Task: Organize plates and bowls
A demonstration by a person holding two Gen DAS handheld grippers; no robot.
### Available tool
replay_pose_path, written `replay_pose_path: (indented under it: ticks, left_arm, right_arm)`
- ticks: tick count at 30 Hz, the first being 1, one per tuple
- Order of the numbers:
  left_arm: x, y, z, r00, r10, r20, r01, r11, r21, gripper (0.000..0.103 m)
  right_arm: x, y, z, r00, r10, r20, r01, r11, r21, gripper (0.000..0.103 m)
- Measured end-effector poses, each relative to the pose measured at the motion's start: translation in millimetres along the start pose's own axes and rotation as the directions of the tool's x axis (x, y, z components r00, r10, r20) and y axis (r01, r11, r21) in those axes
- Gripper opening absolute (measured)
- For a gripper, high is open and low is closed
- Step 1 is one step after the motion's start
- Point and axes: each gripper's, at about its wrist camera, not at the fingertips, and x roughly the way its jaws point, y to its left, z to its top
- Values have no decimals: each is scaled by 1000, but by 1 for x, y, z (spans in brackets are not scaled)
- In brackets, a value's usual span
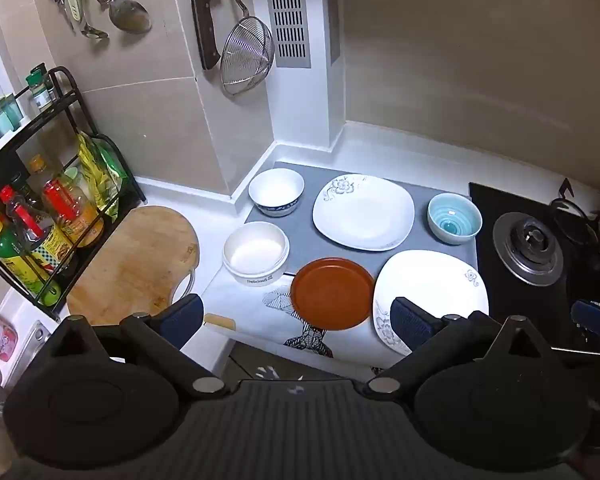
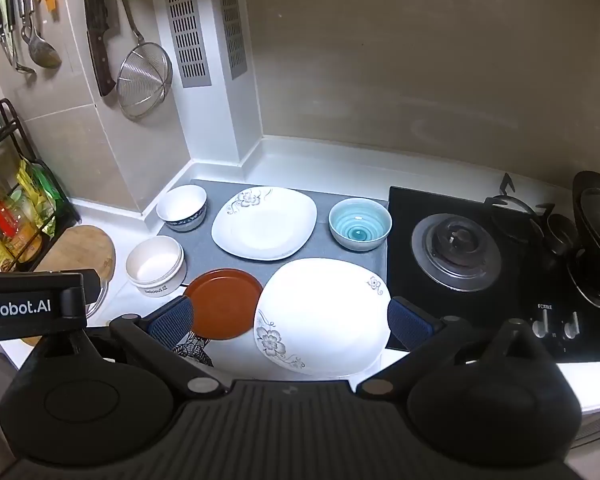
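Observation:
On the counter lie two white square plates with flower prints, one at the back [image 1: 363, 212] [image 2: 265, 223] and one at the front [image 1: 430, 298] [image 2: 324, 314]. A brown round plate [image 1: 333, 293] [image 2: 224, 303] sits left of the front one. A blue-rimmed white bowl [image 1: 276, 192] [image 2: 182, 207], a plain white bowl [image 1: 256, 252] [image 2: 156, 266] and a teal bowl [image 1: 454, 218] [image 2: 360, 223] stand around them. My left gripper [image 1: 298, 318] hangs open above the brown plate, holding nothing. My right gripper [image 2: 290, 320] hangs open over the front white plate, holding nothing.
A grey mat [image 1: 300, 240] lies under the back dishes. A wooden cutting board [image 1: 136, 260] and a black rack of bottles [image 1: 40, 220] stand at the left. A black gas hob [image 2: 460, 256] with a wok [image 2: 598, 236] is at the right. Utensils hang on the wall [image 1: 244, 56].

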Motion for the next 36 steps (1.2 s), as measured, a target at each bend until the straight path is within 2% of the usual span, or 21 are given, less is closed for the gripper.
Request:
replay_pose_path:
  ticks: [3, 4, 7, 11, 36]
  left_arm:
    - [2, 2, -1, 999, -23, -22, 23, 1000, -6, 100]
    - [6, 2, 4, 998, -34, -59, 34, 999, -11, 100]
    - [3, -1, -3, 999, -26, -38, 26, 1000, -9, 100]
    - [3, -4, 2, 998, -26, -66, 26, 1000, -15, 100]
    - [-12, -14, -12, 999, 19, -46, -19, 1000, 10, 100]
  right_arm:
    - [3, -1, -3, 1000, 8, -17, -8, 1000, 15, 103]
    - [-1, -5, -5, 1000, 21, -5, -21, 999, 32, 103]
    - [3, -6, 0, 999, 19, -43, -17, 999, 40, 103]
    - [0, -8, -4, 999, 10, -45, -9, 999, 34, 103]
    - [-3, -12, -18, 998, 40, -48, -36, 996, 84, 103]
